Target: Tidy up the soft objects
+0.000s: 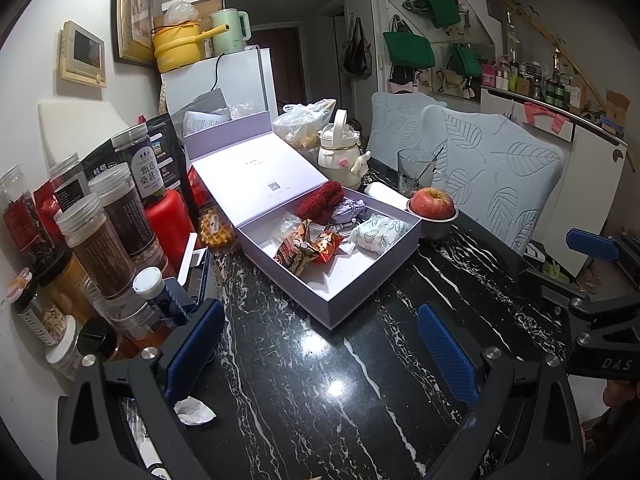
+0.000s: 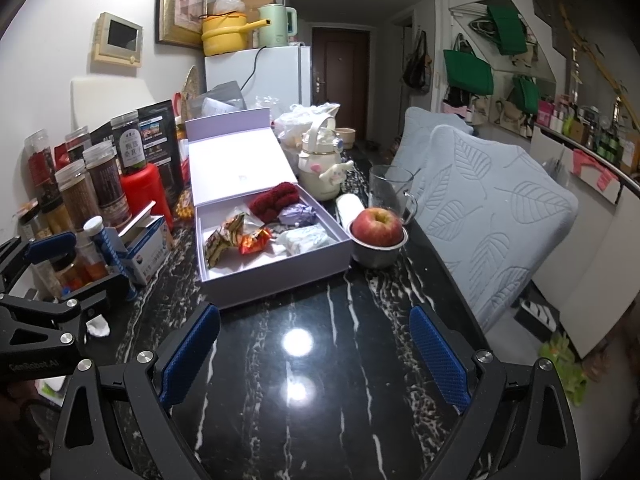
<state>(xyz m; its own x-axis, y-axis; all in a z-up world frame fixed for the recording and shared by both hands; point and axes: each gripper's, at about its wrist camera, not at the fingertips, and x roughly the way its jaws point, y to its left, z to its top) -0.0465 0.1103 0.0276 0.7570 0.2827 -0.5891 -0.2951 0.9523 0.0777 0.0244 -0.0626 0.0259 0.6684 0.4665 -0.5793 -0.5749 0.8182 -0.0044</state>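
An open lilac box (image 1: 352, 292) (image 2: 280, 280) stands on the black marble table. Inside lie a dark red knitted piece (image 1: 320, 200) (image 2: 274, 200), a crumpled lilac wrapper (image 1: 348, 210) (image 2: 298, 214), red and gold snack packets (image 1: 308, 248) (image 2: 236, 236) and a white tissue pack with a green print (image 1: 380, 232) (image 2: 304, 240). My left gripper (image 1: 320, 344) is open and empty, over the table in front of the box. My right gripper (image 2: 316, 354) is open and empty, also short of the box. A crumpled white tissue (image 1: 194, 410) (image 2: 98, 326) lies on the table by the left gripper.
Jars and bottles (image 1: 96, 236) (image 2: 80, 196) crowd the left side. A red apple in a metal bowl (image 1: 432, 204) (image 2: 378, 226), a glass mug (image 1: 416, 172) (image 2: 390, 190) and a cream kettle (image 1: 340, 152) (image 2: 320, 160) stand right of and behind the box. Leaf-patterned chair backs (image 1: 500, 172) (image 2: 500, 208) line the right edge.
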